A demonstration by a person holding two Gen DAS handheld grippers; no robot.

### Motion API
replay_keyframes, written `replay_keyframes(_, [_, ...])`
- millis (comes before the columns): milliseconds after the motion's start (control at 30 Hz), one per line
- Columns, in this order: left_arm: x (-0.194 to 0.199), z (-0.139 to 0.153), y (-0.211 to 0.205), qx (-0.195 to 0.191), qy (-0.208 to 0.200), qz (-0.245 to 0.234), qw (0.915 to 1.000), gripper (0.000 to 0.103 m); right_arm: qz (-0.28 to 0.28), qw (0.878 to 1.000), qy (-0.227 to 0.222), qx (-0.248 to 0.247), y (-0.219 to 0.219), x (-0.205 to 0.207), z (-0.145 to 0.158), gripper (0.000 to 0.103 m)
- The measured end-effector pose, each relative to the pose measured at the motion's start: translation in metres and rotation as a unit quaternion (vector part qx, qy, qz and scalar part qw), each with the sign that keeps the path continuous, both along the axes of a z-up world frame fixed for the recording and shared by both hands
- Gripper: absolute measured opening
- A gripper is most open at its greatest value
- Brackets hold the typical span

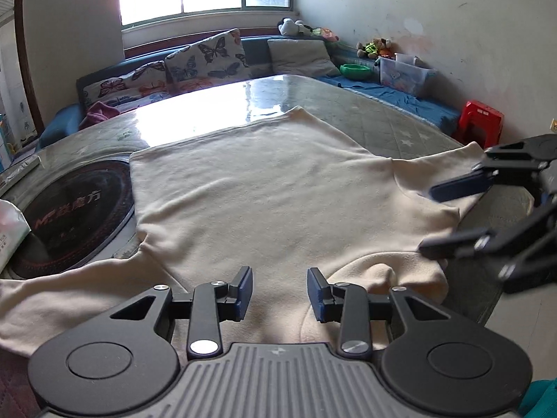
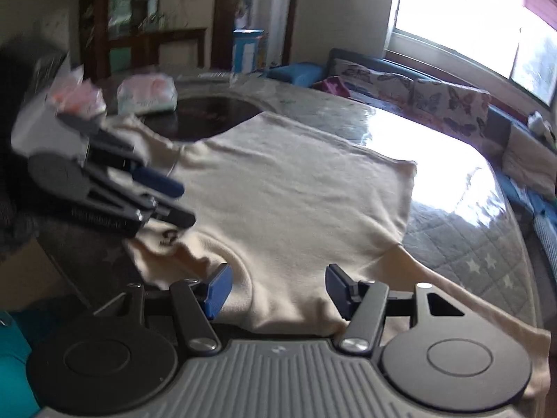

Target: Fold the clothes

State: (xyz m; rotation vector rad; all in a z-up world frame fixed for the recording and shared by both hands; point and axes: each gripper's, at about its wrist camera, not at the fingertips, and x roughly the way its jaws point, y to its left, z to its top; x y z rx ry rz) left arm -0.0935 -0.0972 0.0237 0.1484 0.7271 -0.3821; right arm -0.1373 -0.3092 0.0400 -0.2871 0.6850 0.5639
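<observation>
Cream sweatshirt [image 1: 264, 188], soft fleecy knit, lies spread flat on the glossy quilt-patterned counter [image 1: 383, 118], one edge overlapping a round black inset [image 1: 73, 216]. Left claw [image 1: 279, 292] and right claw [image 2: 278, 292] hover parted over it, both empty. A tissue pack [image 2: 146, 94] sits beyond.

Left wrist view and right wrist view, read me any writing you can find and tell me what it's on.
"方" ends a line of red lettering on the round black glass plate set in the table; the other characters are too blurred to read.
Dark print on the cream sweatshirt: partly folded under, unreadable.
Embossed lettering on the left gripper body: too blurred.
White plastic-wrapped packet: print too small.
</observation>
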Motion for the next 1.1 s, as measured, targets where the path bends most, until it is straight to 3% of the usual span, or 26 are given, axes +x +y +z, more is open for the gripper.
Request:
replay_keyframes(200, [0.009,0.011,0.002,-0.012,-0.005,0.009,0.9999,0.038,-0.107,0.993,0.010,0.048,-0.056,-0.003,0.006,0.055])
replay_keyframes(400, [0.018,0.021,-0.013,-0.014,-0.018,-0.004,0.9997,0.041,-0.224,0.972,0.019,0.070,-0.117,0.002,-0.005,0.045])
replay_keyframes(633, [0.026,0.021,-0.034,-0.013,-0.015,-0.019,0.9996,0.041,-0.341,0.939,0.015,0.052,-0.179,0.010,-0.021,0.042])
replay_keyframes(833, [0.031,0.021,-0.044,-0.017,-0.007,-0.023,0.9996,0.044,-0.387,0.920,0.011,0.063,-0.209,0.022,-0.025,0.039])
replay_keyframes(1033, [0.033,0.019,-0.058,-0.015,-0.003,-0.032,0.9994,0.047,-0.405,0.912,0.011,0.066,-0.216,0.029,-0.034,0.026])
replay_keyframes(1100, [0.035,0.017,-0.063,-0.013,0.000,-0.036,0.9993,0.047,-0.410,0.909,0.008,0.070,-0.218,0.030,-0.034,0.014])
